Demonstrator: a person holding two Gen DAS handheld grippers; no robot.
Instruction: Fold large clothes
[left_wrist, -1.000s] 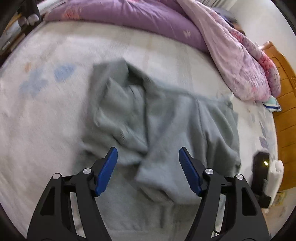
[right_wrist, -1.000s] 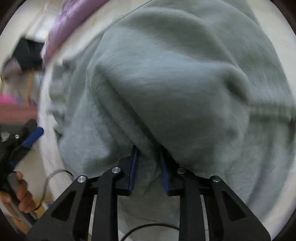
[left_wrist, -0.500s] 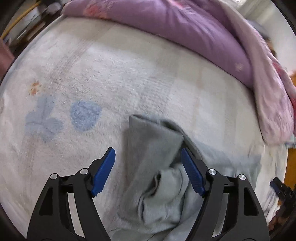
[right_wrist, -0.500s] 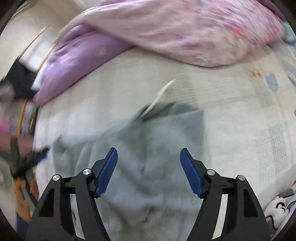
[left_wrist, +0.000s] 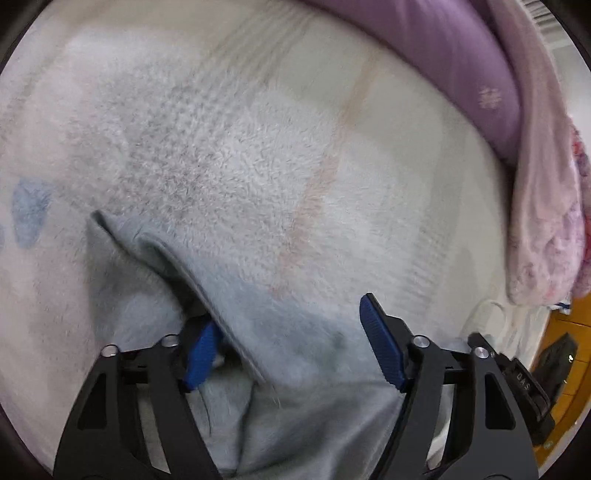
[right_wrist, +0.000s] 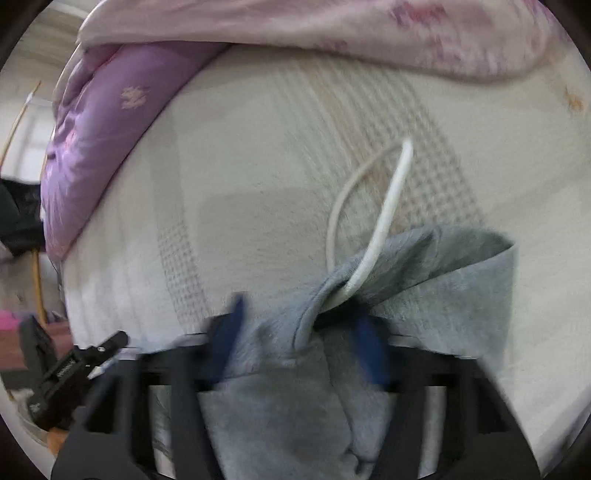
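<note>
While the grey sweatshirt (left_wrist: 280, 332) lies bunched on the cream bed blanket (left_wrist: 229, 147), filling the bottom middle of both wrist views, I'd say the folding is barely started. No neat rectangle shows, just loose folds and an edge running diagonally. The left claw (left_wrist: 291, 343) is spread wide over that edge, gripping nothing, one blue pad tucked under a flap. The right claw (right_wrist: 299, 339) is blurry; it straddles a fabric ridge near the white drawstring (right_wrist: 384, 218), and I can't tell if it's pinching. The purple duvet (right_wrist: 110, 122) sits upper left there. Pretty much every fold looks left to do.
</note>
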